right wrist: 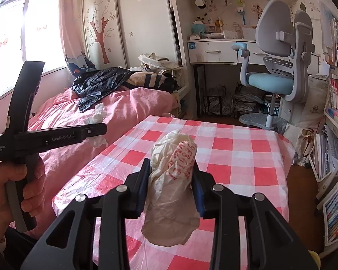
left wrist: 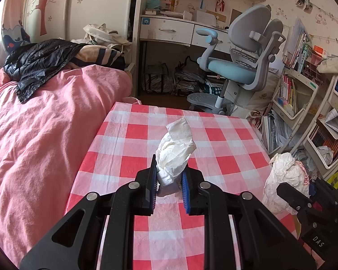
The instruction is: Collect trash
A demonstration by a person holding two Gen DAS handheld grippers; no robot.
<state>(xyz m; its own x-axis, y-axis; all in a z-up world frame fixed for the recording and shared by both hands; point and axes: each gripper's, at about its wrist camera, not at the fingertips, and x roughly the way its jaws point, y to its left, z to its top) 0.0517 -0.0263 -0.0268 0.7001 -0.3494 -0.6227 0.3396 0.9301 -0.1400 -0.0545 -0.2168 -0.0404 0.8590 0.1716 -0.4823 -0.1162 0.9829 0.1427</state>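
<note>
Closest to my left lens, the left gripper (left wrist: 169, 180) has its blue pads pinching the lower end of a crumpled white tissue (left wrist: 176, 150), which stands up between them above the checked tablecloth (left wrist: 133, 132), over the middle of the table. My right gripper (right wrist: 171, 180) has its jaws pressed on a wad of thin plastic bag with red print (right wrist: 175, 180); a loose tail of it hangs below the pads, over the table's near edge.

Risks, as I judge them: the tissue is held only by its bottom end, so a quick swing could tear it or let it slide out of the pads. The bag is slippery and springy; it may creep out of the jaws if I tilt the gripper down, and the hanging tail could snag on the table edge.

More tissue (right wrist: 98, 114) lies on the pink bedcover (right wrist: 124, 110), near the black jacket (right wrist: 101, 83), just beyond the left gripper body as the right camera sees it. With both grippers full I cannot collect that, and I see no bin in either view, so I have no sure place to drop anything. Reaching across the bed while loaded invites a spill onto the bedding.
</note>
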